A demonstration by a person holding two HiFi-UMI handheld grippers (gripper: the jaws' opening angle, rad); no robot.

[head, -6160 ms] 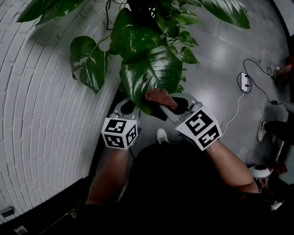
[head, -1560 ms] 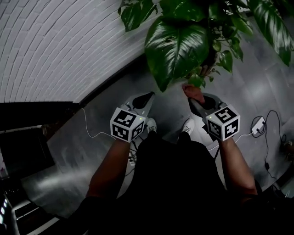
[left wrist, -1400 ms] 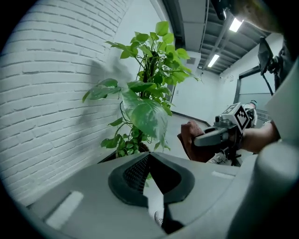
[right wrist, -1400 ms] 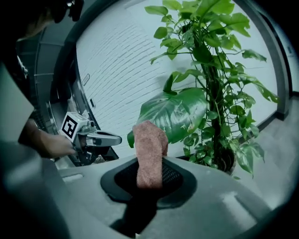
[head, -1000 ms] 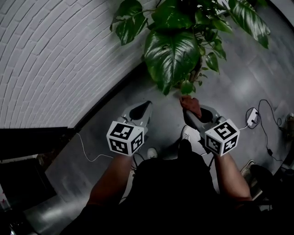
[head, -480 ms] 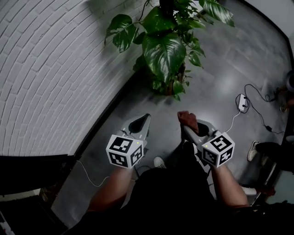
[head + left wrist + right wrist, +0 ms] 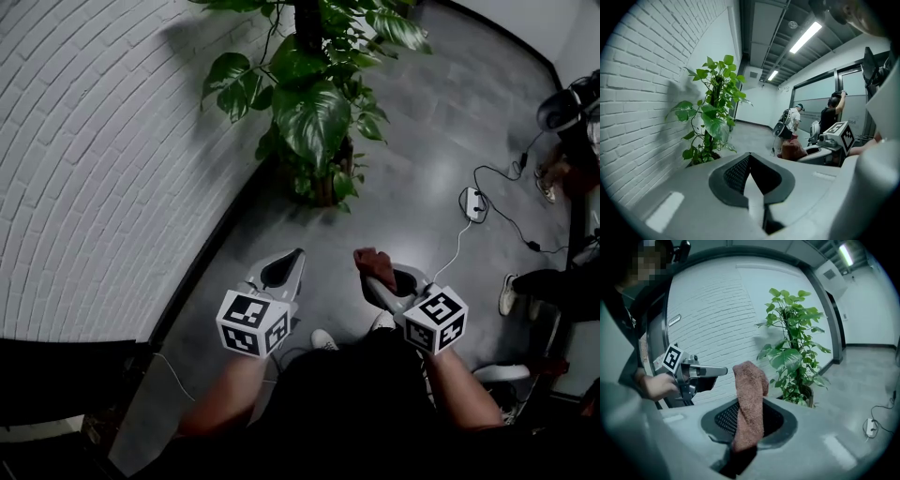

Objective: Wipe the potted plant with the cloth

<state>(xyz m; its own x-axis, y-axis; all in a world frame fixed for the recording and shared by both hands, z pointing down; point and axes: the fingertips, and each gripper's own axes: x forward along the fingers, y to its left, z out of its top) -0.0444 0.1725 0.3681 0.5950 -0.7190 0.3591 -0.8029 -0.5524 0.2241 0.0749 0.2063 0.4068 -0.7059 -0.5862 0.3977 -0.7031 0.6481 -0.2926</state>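
Note:
The potted plant with broad green leaves stands on the grey floor beside the brick wall, well ahead of both grippers. My right gripper is shut on a reddish-brown cloth, which sticks up from its jaws. In the right gripper view the cloth hangs between the jaws, with the plant beyond it. My left gripper is held level with the right one, shut with nothing in it. In the left gripper view the plant is far off at the left.
A white brick wall runs along the left. A power strip with a white cable lies on the floor at the right. Other people's legs and gear are at the far right edge.
Both grippers have drawn back from the plant, which now stands farther off. The cloth, earlier against a large leaf, is now held clear of the leaves.

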